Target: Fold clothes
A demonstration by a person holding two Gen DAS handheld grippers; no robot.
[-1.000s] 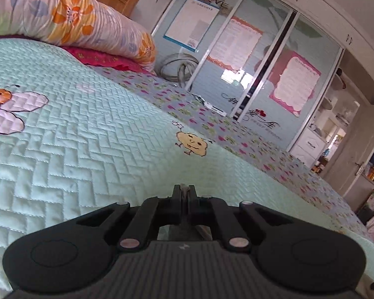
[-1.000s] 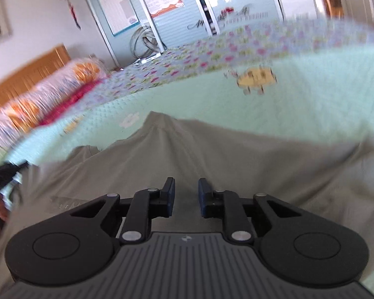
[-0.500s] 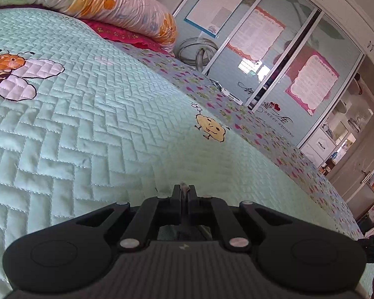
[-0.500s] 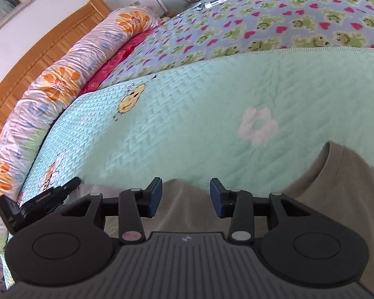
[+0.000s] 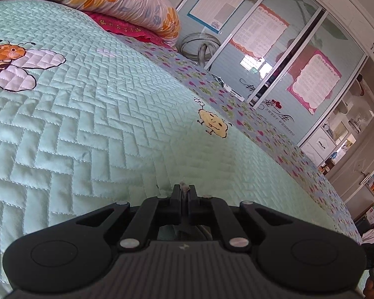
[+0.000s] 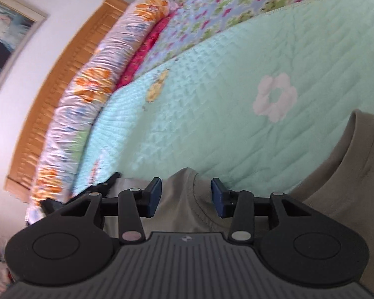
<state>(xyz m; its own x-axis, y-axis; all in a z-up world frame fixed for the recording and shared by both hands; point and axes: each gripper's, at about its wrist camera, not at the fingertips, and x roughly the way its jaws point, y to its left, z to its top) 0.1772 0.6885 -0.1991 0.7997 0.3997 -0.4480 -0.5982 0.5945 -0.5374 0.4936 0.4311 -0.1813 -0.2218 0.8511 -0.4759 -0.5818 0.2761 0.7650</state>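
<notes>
Olive-grey shirt [image 6: 349,179] spread on the mint quilt [image 6: 212,87], below its white flower patch. Left hand-held gripper [image 5: 184,194] pressed together, pinching a sliver of shirt fabric. Right hand-held gripper [image 6: 186,195] just been opening, spread astride a shirt fold, pads not pressing it.

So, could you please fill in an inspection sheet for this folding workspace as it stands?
Surface: mint quilted bedspread, bee and flower motifs.
Job's things: olive T-shirt lying on the bedspread, a hemmed edge between the right jaws.
Clutter: floral bolster at the wooden headboard.
Grippers: left gripper shut, a sliver of fabric showing at the tips; right gripper open, jaws just widened, pads not pressing.
Cables: coiled hose by the wardrobe.
Surroundings: sliding wardrobe doors with posters; framed picture.
</notes>
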